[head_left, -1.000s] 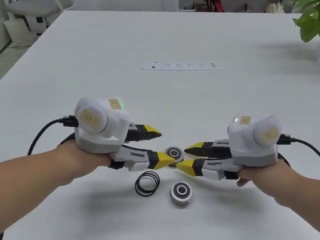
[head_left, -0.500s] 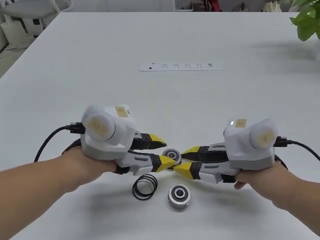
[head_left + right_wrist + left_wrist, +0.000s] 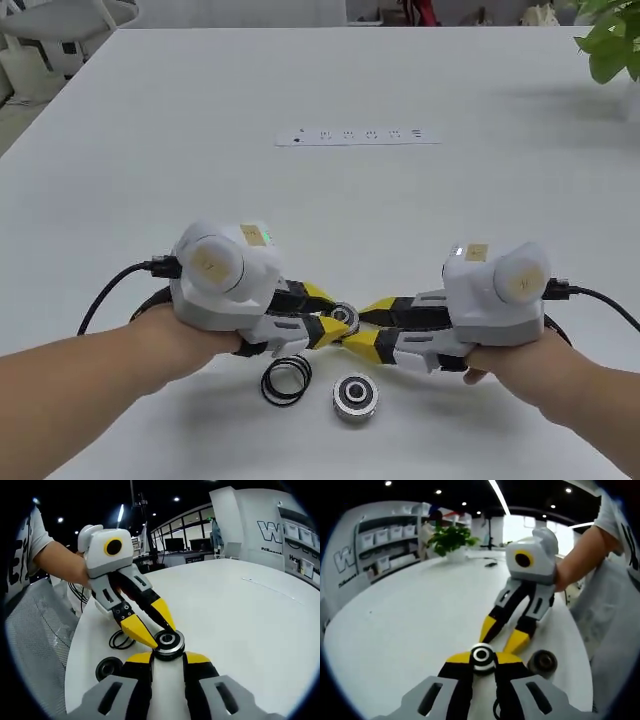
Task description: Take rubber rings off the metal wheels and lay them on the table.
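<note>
A small metal wheel with a black rubber rim hangs just above the white table, and my left gripper is shut on it. In the left gripper view the wheel sits between my yellow tips. My right gripper stands open, facing it, with its tips right at the wheel. Loose black rubber rings lie on the table below the left gripper. A second wheel lies flat beside them.
A white power strip lies mid-table, farther off. A green plant stands at the far right corner and a chair at the far left. Black cables trail from both grippers.
My left gripper's jaws have come together on the wheel. The right gripper has moved in toward it until the tips meet at the wheel. Rings and second wheel have not moved.
</note>
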Action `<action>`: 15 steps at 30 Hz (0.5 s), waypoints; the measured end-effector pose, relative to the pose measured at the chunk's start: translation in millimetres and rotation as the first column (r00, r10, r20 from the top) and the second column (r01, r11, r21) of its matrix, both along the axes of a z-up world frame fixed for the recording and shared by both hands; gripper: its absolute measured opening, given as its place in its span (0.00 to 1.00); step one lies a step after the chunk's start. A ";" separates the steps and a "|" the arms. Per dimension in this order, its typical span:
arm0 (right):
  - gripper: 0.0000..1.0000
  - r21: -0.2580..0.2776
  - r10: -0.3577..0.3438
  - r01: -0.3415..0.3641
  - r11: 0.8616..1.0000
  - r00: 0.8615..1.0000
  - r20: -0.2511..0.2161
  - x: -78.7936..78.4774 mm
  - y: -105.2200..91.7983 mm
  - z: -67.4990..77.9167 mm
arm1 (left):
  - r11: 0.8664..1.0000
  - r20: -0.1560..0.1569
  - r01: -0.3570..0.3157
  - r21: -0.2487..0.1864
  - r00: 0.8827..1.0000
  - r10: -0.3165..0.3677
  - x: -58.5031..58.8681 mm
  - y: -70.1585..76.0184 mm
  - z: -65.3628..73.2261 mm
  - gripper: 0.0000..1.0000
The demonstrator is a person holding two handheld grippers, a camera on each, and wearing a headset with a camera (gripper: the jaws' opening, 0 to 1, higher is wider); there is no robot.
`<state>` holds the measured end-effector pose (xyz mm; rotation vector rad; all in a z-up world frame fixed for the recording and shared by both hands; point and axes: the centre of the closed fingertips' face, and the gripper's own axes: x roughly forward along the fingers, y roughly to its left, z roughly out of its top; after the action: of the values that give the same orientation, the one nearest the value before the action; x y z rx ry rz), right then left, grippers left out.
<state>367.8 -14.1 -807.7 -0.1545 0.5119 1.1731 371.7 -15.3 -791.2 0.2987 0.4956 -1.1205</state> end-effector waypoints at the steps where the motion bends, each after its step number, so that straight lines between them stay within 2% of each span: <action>1: 0.19 0.002 -0.004 0.004 1.000 1.000 -0.001 0.7 -0.7 -0.2 | 1.000 -0.002 -0.004 -0.002 1.000 0.004 0.2 -0.1 0.2 0.17; 11: 0.16 0.000 -0.013 0.013 1.000 1.000 -0.012 2.0 -2.0 -0.7 | 1.000 -0.001 -0.026 -0.008 1.000 0.026 1.6 1.2 -0.2 0.14; 15: 0.10 0.003 -0.025 0.025 1.000 0.999 -0.028 0.8 -6.2 -1.0 | 0.999 -0.007 -0.045 -0.018 0.999 0.045 2.5 1.3 -0.8 0.13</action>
<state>368.6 -20.3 -808.8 -0.1289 0.5353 1.1533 374.2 -14.0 -792.0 0.2669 0.4952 -1.0824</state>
